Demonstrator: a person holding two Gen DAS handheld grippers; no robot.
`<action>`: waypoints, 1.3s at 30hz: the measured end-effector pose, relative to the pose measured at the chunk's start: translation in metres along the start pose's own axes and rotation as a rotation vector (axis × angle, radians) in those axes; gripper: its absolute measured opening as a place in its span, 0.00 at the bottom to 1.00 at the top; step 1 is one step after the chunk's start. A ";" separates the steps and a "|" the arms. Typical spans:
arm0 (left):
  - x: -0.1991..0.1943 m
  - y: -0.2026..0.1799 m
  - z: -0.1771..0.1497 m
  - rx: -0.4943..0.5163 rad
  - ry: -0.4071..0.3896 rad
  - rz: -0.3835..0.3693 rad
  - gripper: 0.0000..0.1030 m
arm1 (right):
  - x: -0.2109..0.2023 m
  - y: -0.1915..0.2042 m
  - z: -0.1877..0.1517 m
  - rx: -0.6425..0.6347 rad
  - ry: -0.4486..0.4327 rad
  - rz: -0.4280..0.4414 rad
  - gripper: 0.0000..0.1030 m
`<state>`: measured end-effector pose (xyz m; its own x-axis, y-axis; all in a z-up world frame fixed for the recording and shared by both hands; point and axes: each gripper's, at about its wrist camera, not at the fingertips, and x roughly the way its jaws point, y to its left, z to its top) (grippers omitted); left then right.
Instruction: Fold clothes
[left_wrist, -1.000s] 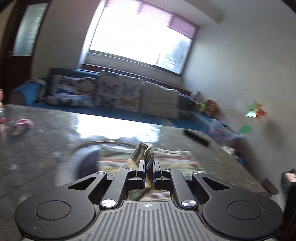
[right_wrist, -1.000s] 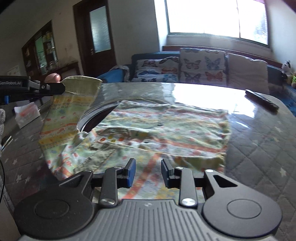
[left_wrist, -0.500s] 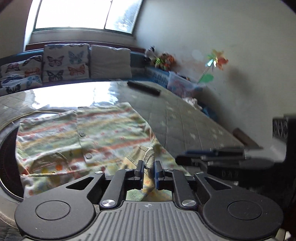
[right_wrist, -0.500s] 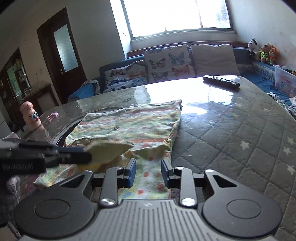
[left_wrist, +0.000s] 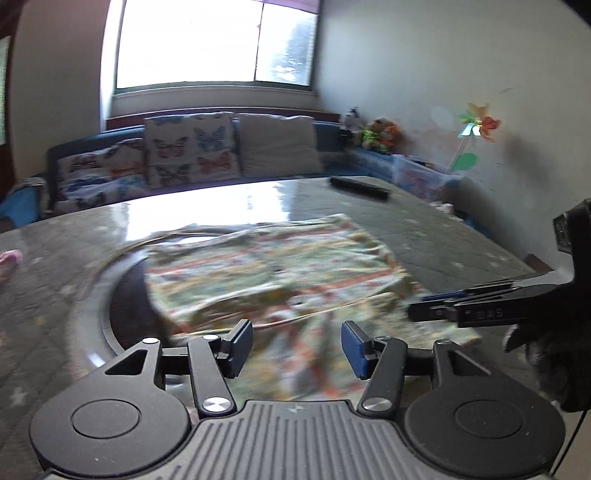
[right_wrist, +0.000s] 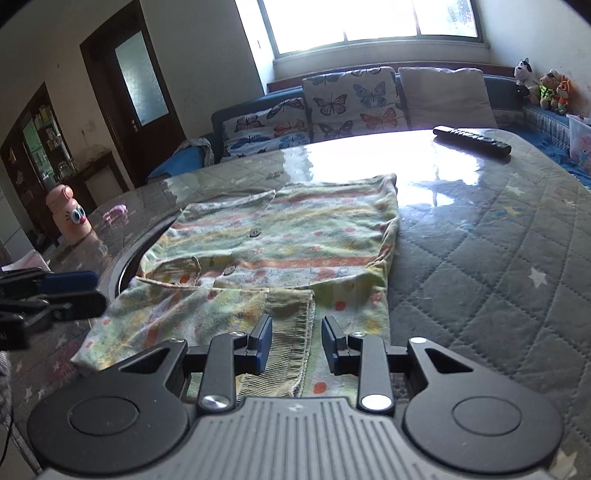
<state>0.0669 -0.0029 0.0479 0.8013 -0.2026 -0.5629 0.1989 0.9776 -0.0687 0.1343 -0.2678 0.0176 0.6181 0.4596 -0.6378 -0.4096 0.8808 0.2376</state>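
On the quilted table (right_wrist: 498, 236), one patterned shirt (right_wrist: 280, 243) — two buttons (right_wrist: 254, 232), left gripper (left_wrist: 295, 345) released, right gripper (right_wrist: 295, 341) released — one remote (right_wrist: 472, 141).

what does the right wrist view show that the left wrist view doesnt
Only the right wrist view: a dark door, a pink bottle with cartoon eyes on the table's left, and the shirt's ribbed cuff lying between the open right gripper.

Only the left wrist view: a pinwheel by the wall and the open left gripper head-on.

Both: the patterned shirt on the table, the remote, the butterfly cushions and the window.
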 end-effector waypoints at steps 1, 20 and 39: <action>-0.003 0.008 -0.003 -0.004 0.000 0.030 0.56 | 0.003 0.001 0.000 -0.005 0.005 -0.005 0.29; 0.004 0.049 -0.031 -0.059 0.073 0.166 0.56 | -0.028 0.037 0.026 -0.112 -0.109 -0.062 0.06; 0.055 0.024 0.005 0.050 0.088 0.090 0.29 | 0.028 0.034 0.020 -0.194 0.006 -0.033 0.09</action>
<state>0.1185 0.0087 0.0189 0.7653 -0.1060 -0.6348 0.1580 0.9871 0.0256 0.1517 -0.2228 0.0223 0.6294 0.4293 -0.6478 -0.5108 0.8567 0.0714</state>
